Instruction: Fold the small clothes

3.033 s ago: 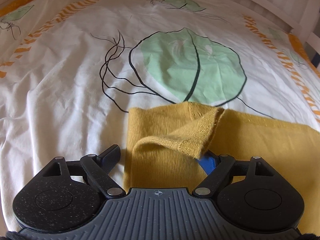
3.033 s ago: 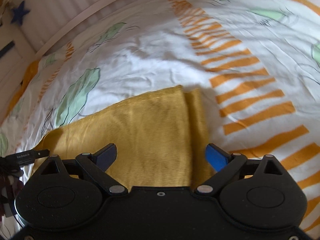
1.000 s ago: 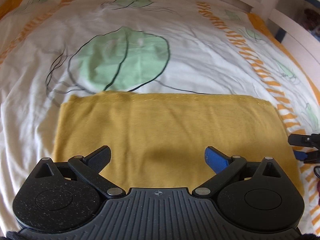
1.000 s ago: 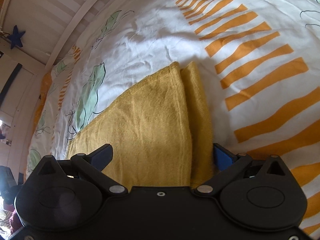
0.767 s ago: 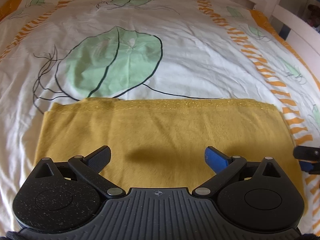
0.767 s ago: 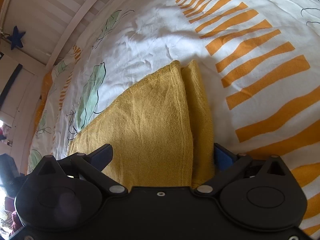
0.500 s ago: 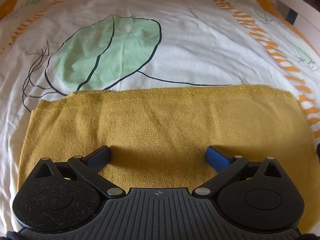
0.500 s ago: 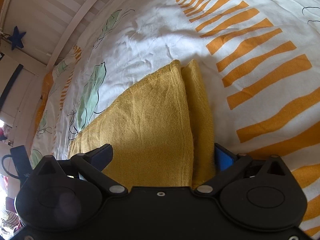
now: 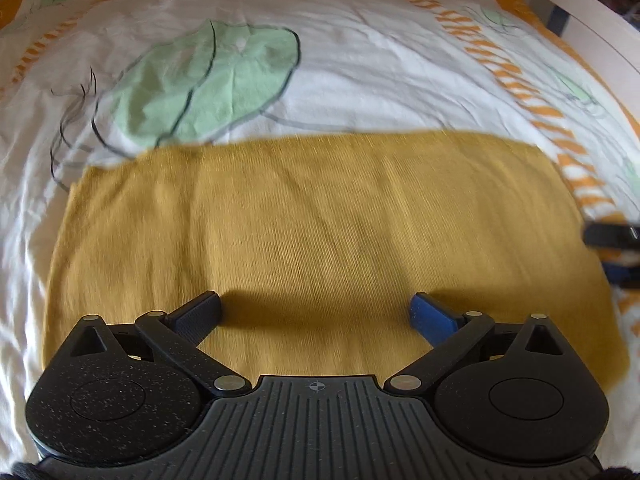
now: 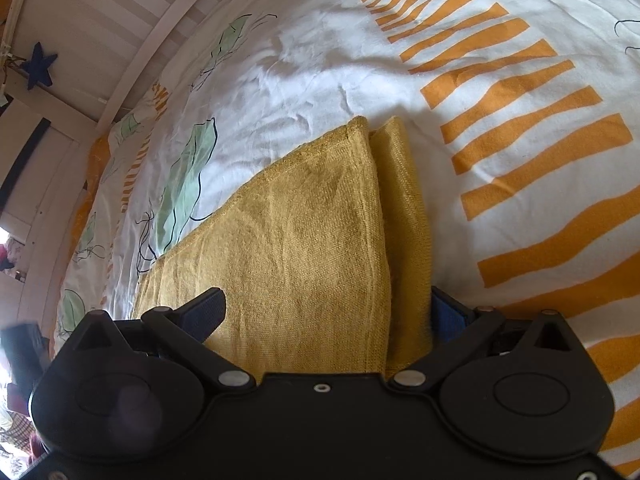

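A mustard-yellow knit garment [image 9: 316,220] lies folded flat in a wide rectangle on the bed. My left gripper [image 9: 316,312] is open and empty, low over its near middle, its shadows falling on the cloth. In the right wrist view the same garment [image 10: 312,232] shows two stacked layers with a folded edge on the right. My right gripper [image 10: 326,316] is open astride that end, its blue finger [image 10: 446,314] beside the folded edge. The right gripper's tip [image 9: 612,236] shows at the right edge of the left wrist view.
The bed cover [image 9: 360,60] is white with green leaf prints and orange stripes. A white bed rail [image 9: 580,12] runs along the far right. In the right wrist view a slatted white rail [image 10: 132,20] and a blue star [image 10: 40,70] stand at the far left.
The left gripper has swung from the garment's left end to over its middle and come lower. The lifted flap from three seconds ago now lies flat. The right gripper has barely moved.
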